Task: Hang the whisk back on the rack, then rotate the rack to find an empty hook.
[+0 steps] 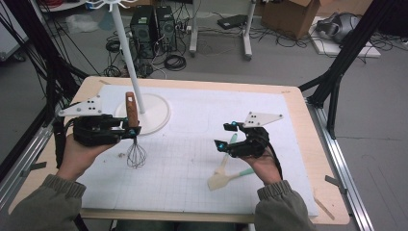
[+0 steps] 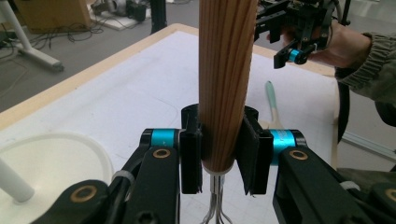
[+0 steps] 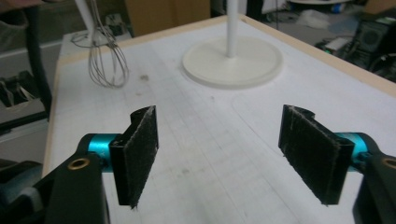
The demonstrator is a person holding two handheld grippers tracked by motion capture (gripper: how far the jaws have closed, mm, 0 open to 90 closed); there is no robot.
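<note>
Left gripper (image 1: 126,131) clamps whisk (image 1: 133,134) by its wooden handle, upright, just beside white stand base (image 1: 156,115). Right gripper (image 1: 226,137) wide, empty, above spatula (image 1: 226,175). Keep whisk vertical; hold grip firm.

The whisk (image 1: 133,129) stands upright between the left jaws, its wires below them on the table (image 1: 202,120). Behind stands the stand (image 1: 144,110); two spatulas (image 1: 226,175) lie beneath the right jaws.

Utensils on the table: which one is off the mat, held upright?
The whisk: wooden handle clamped in the left gripper, wires hanging down. The spatula lies flat.
</note>
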